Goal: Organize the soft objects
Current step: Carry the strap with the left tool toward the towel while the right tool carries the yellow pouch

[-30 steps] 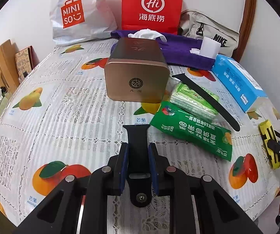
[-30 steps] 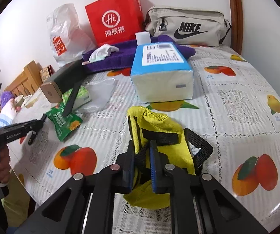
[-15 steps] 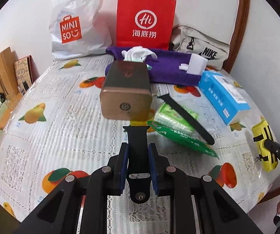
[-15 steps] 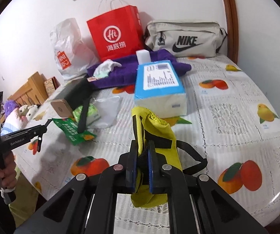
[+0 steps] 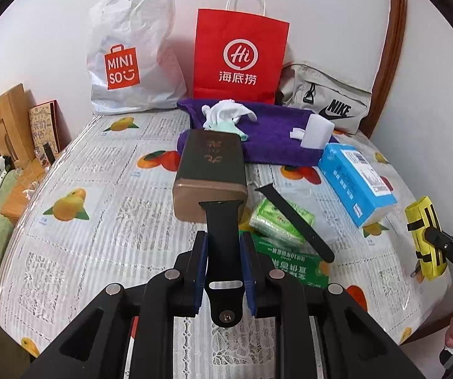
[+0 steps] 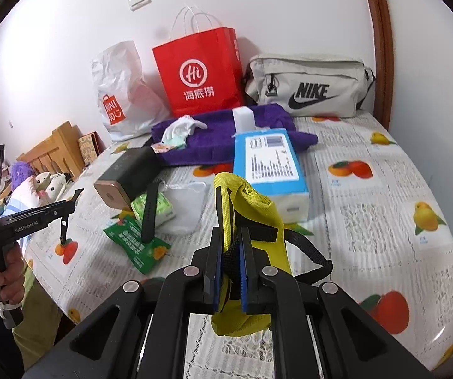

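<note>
My left gripper (image 5: 224,263) has its jaws clenched on one black rubber watch strap half (image 5: 223,237), which stands up between the blue pads above the table (image 5: 100,208) with its fruit-print lace cover. My right gripper (image 6: 230,265) is clamped tight on one yellow mesh pouch with black webbing straps (image 6: 251,221), and the pouch hangs clear of the cover. In the left view that same pouch shows at the far right edge, pinched by the other tool.

On the table I count a second black strap half (image 5: 295,224) lying across one pale green tissue pack (image 5: 281,221), which sits on one dark green foil packet (image 5: 292,263). Just behind stands one bronze rectangular tin (image 5: 210,173) lying on its side. One blue and white tissue box (image 5: 355,180) lies to the right of it. One purple towel (image 5: 277,132) spreads along the back, carrying one crumpled white cloth (image 5: 226,113) and one small white block (image 5: 316,131).

Against the wall stand three bags: one white plastic shopping bag (image 5: 131,53), one red paper bag with white handles (image 5: 239,57) and one beige fabric waist bag (image 5: 327,101)
</note>
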